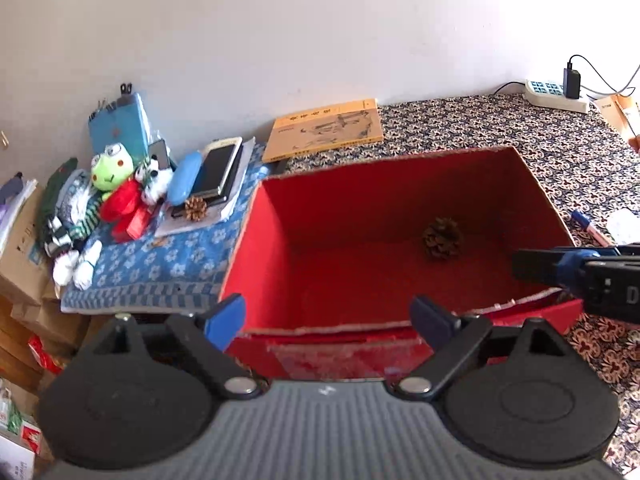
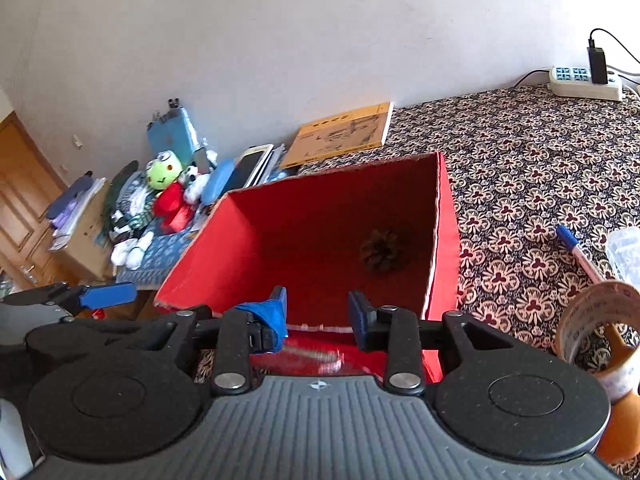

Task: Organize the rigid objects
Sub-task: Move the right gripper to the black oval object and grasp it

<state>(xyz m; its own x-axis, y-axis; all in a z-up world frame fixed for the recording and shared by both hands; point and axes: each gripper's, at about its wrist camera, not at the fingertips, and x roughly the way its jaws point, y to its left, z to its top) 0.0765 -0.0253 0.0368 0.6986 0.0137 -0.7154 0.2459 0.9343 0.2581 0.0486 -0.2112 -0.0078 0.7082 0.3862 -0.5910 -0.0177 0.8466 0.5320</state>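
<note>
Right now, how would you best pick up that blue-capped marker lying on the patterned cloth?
Probably from straight above, fingers closing across the middle of the marker. It lies flat on the patterned cloth, so only its top and long sides are reachable. The right gripper is nearest, with its fingers apart. The tape roll near the marker's pale end makes the middle safer.

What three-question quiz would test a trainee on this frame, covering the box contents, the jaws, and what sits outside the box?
1. True or false: the red box holds a pine cone.
2. Multiple choice: the left gripper and right gripper are A) both open and holding nothing, B) both shut on pine cones, C) left shut on a pen.
3. Fill in: a second pine cone lies outside the box, by the stacked ____.

Key: 1 true; 2 A; 3 phones.
</note>
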